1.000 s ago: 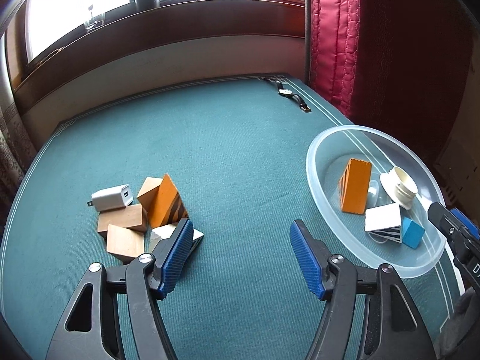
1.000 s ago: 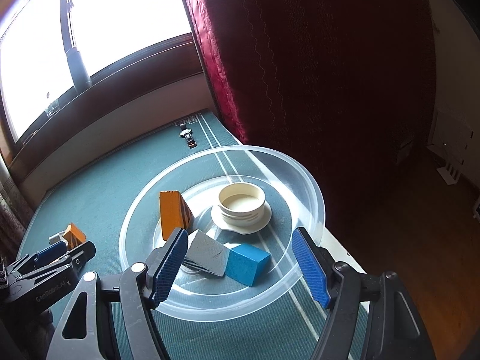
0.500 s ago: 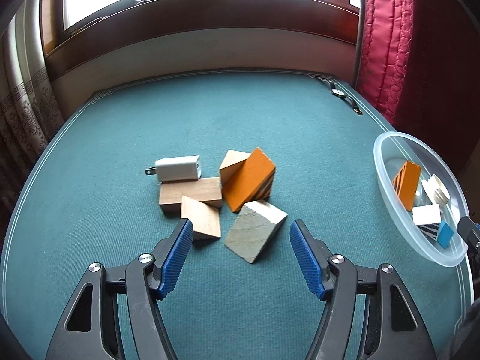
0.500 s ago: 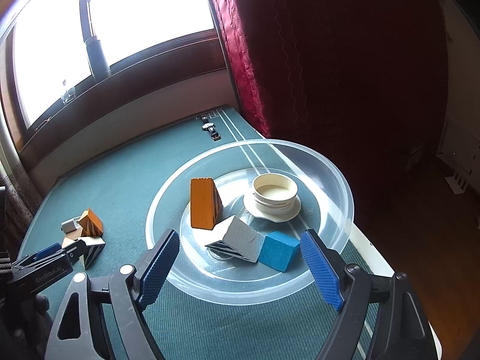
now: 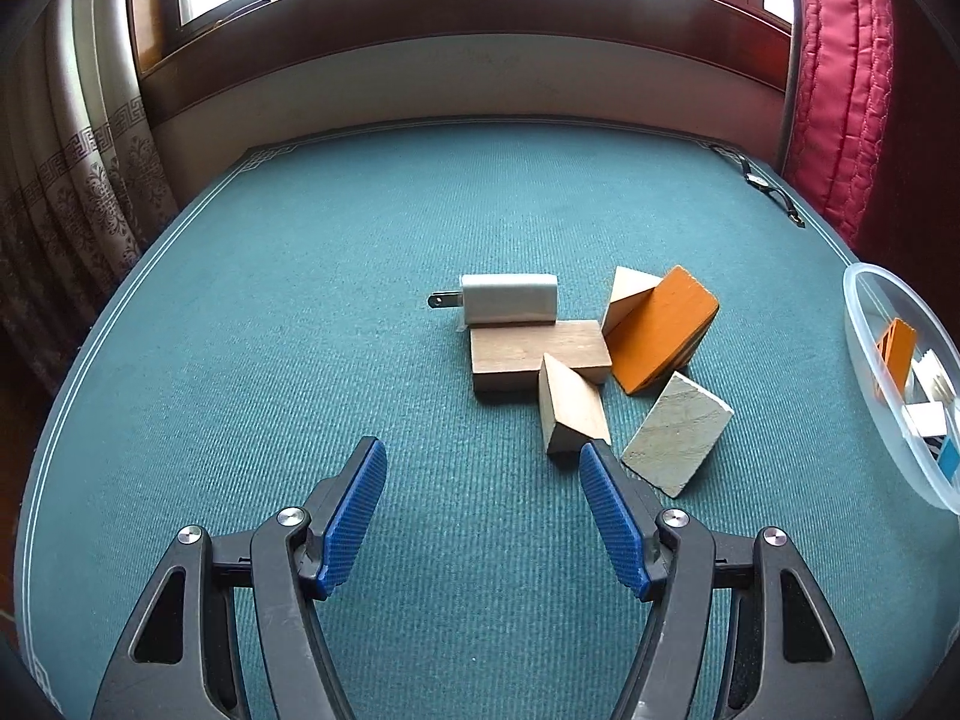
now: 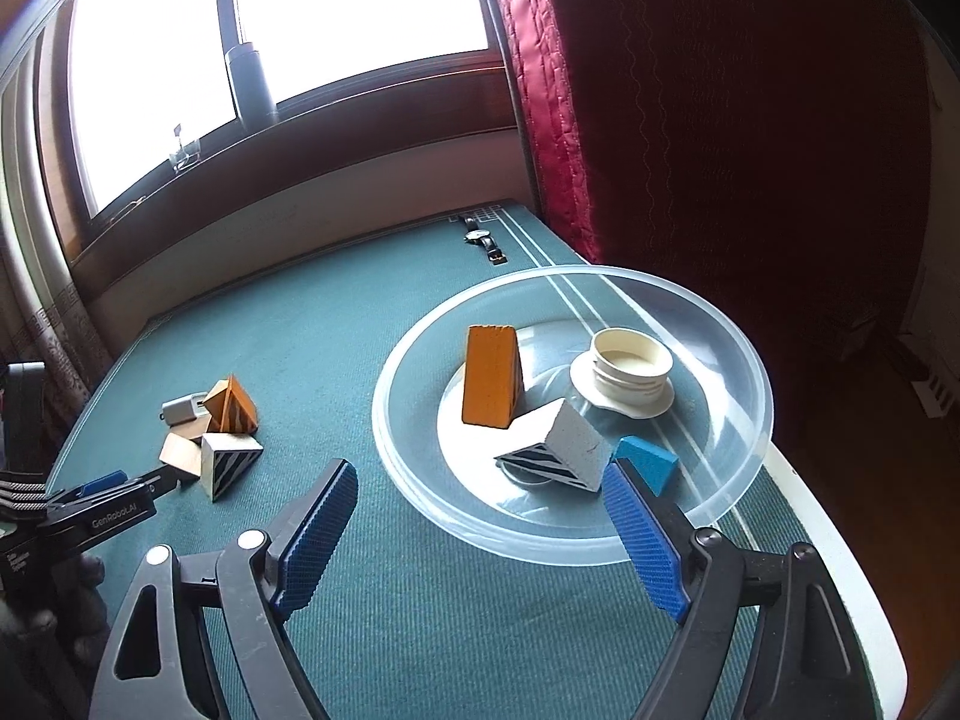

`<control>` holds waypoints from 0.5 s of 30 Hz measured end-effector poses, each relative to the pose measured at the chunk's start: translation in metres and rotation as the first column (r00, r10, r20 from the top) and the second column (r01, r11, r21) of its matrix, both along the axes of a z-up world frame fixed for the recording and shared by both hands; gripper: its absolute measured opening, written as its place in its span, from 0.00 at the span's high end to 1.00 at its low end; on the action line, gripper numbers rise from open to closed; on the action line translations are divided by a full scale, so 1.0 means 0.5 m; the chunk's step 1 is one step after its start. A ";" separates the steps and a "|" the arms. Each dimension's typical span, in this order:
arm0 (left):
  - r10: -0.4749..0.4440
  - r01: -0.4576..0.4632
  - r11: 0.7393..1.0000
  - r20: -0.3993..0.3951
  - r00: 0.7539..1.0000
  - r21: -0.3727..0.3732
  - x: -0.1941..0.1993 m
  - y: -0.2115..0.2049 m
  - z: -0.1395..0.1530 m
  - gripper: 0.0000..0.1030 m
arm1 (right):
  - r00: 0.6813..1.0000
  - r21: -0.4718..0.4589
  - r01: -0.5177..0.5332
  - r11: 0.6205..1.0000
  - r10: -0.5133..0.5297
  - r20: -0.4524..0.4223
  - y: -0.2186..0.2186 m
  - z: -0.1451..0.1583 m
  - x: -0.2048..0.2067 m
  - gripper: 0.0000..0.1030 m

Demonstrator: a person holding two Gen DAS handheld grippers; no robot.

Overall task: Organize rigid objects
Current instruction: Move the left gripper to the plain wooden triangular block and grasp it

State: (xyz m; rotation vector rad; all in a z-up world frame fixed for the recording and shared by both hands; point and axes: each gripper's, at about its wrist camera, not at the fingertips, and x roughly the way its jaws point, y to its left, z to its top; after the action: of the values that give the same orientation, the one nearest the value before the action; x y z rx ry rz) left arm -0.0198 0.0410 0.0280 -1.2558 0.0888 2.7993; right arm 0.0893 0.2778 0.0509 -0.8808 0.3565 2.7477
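A pile lies on the green table: a white charger (image 5: pixel 509 299), a brown wooden block (image 5: pixel 534 353), a pale wooden wedge (image 5: pixel 570 411), an orange wedge (image 5: pixel 660 330) and a white wedge (image 5: pixel 678 432). My left gripper (image 5: pixel 483 468) is open and empty, just in front of the pile. A clear bowl (image 6: pixel 738 360) holds an orange wedge (image 6: pixel 489 381), a white striped wedge (image 6: pixel 555 447), a blue block (image 6: pixel 648 465) and a cream cup (image 6: pixel 630 363). My right gripper (image 6: pixel 480 489) is open and empty at the bowl's near rim.
A wristwatch (image 6: pixel 483 237) lies at the table's far right corner. A red curtain (image 6: pixel 720 120) hangs to the right, a patterned curtain (image 5: pixel 72 180) to the left. A window sill runs behind the table. The left gripper shows in the right wrist view (image 6: pixel 90 507).
My left gripper has swung left, so the pile now sits to the right of its centre and the bowl is at the edge. My right gripper has drawn back from the bowl.
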 end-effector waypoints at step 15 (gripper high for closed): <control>-0.050 0.051 0.997 0.004 0.999 -0.062 -0.027 0.012 -0.015 0.34 | 0.995 0.005 -0.092 0.996 0.092 0.032 -0.066 -0.017 -0.013 0.15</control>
State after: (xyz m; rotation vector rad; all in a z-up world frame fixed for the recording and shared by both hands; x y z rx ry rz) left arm -0.0333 0.0471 0.0206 -1.2513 0.2060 2.7723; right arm 0.0826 0.2447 0.0425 -0.9611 0.3078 2.8133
